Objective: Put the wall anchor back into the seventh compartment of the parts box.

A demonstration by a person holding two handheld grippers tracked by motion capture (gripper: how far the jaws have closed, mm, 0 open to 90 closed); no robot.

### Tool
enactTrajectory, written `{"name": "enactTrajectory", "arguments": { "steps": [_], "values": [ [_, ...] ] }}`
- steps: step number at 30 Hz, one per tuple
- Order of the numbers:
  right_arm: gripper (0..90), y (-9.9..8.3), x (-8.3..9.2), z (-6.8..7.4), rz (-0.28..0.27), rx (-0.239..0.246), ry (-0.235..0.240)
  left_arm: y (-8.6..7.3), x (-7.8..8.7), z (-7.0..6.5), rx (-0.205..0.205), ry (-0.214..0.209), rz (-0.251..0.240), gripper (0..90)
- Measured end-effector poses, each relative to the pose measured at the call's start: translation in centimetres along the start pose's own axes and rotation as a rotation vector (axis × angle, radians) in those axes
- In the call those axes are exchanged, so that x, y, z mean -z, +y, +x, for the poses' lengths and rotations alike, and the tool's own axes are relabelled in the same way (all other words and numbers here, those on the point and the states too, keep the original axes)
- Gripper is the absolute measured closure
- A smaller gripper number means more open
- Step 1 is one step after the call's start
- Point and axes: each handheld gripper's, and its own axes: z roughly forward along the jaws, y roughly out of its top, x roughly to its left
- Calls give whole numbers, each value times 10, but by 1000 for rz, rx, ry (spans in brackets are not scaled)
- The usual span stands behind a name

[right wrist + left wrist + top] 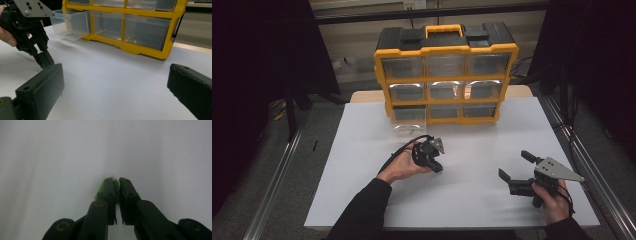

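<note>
Left gripper view, frame center: my left gripper (117,185) pinches a thin green piece (100,191); barely caught, it could slip onto the desk (50,157).

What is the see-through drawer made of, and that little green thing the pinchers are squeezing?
The pulled-out clear drawer looks like glossy transparent plastic: you see straight through its walls. The small green piece between the left gripper pads looks like thin, slightly translucent plastic or tape; too little shows to be sure.
</note>
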Motion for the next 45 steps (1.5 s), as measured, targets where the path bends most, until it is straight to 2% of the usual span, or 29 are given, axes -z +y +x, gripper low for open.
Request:
{"name": "enactTrajectory", "arguments": {
  "steps": [2, 4, 5, 7, 9, 10, 11, 13, 21, 22, 27, 30, 42, 44, 45],
  "values": [
    [7, 0, 0, 0, 0, 1, 0, 0, 1, 2, 3, -16, 7, 846],
    [7, 0, 0, 0, -1, 0, -1, 0, 1, 2, 13, -13, -3, 846],
    [7, 0, 0, 0, -1, 0, -1, 0, 2, 2, 6, -2, 9, 846],
    [7, 0, 0, 0, 0, 0, -1, -1, 3, 3, 22, -16, -3, 847],
    [7, 0, 0, 0, -1, -1, -2, -2, 4, 4, 28, -10, -28, 847],
    [7, 0, 0, 0, -2, -1, -2, -2, 5, 4, 23, 2, -19, 847],
    [7, 0, 0, 0, -2, 0, -2, -2, 6, 4, 34, -8, -35, 847],
    [7, 0, 0, 0, -1, -1, -1, -2, 9, 4, 37, 2, -36, 846],
    [7, 0, 0, 0, -4, -1, -2, -4, 20, 6, 58, 15, -112, 847],
    [7, 0, 0, 0, -3, 0, -2, -4, 22, 7, 60, 10, -114, 846],
    [7, 0, 1, 0, -2, 0, -1, -6, 28, 8, 65, 37, -129, 846],
    [7, 0, 1, 0, -3, 0, 0, -7, 32, 8, 85, 41, -150, 847],
    [7, 0, 1, 0, -5, 0, 0, -10, 52, 12, 79, 63, -177, 847],
    [7, 0, 0, 0, -4, 0, 0, -11, 53, 12, 93, 78, -203, 846],
    [7, 0, 0, 0, -4, 0, 0, -11, 56, 14, 79, 57, -186, 846]
  ]
}}
